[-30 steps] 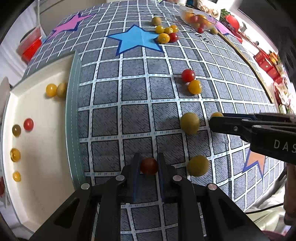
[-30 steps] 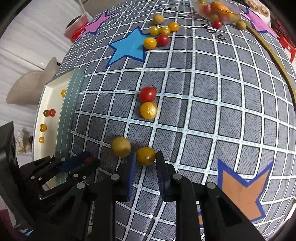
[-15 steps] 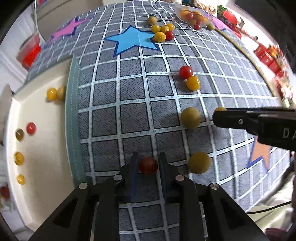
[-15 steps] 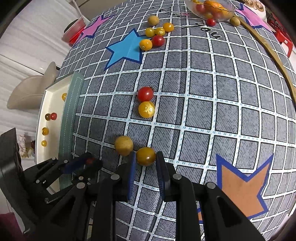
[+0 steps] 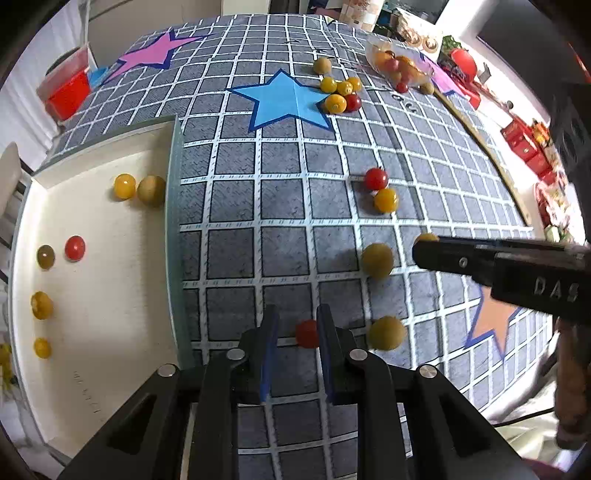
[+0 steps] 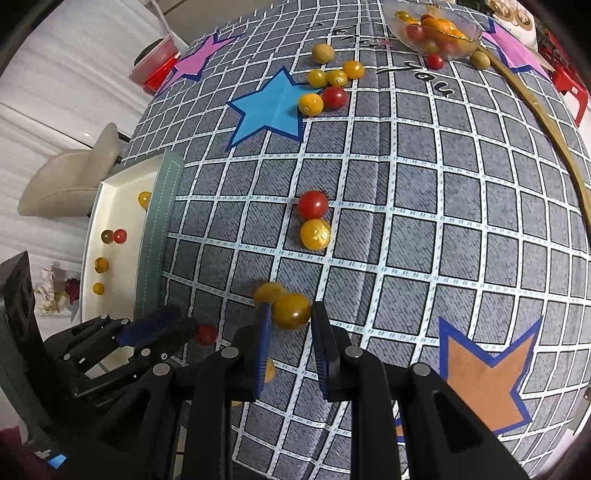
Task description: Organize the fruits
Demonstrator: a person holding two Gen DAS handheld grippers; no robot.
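My left gripper [image 5: 295, 325] is open, its jaws wider than the red cherry tomato [image 5: 306, 333] between them, which rests against the right pad. It also shows in the right wrist view [image 6: 205, 334]. My right gripper [image 6: 289, 317] is open around an orange-yellow tomato [image 6: 291, 311], which lies between the pads on the checked cloth. A yellow fruit [image 6: 267, 291] sits just left of it. A white tray [image 5: 110, 280] at the left holds several small tomatoes. A red [image 6: 312, 204] and a yellow tomato [image 6: 315, 234] lie mid-table.
A cluster of yellow and red tomatoes [image 5: 340, 94] lies by the blue star. A glass bowl of fruit [image 6: 436, 29] stands at the far right. A red container [image 5: 66, 92] sits far left. Another yellow fruit [image 5: 386, 333] lies right of my left gripper.
Both grippers have opened wider around their tomatoes. The red tomato now sits off-centre against the left gripper's right pad. Both grippers have shifted slightly.
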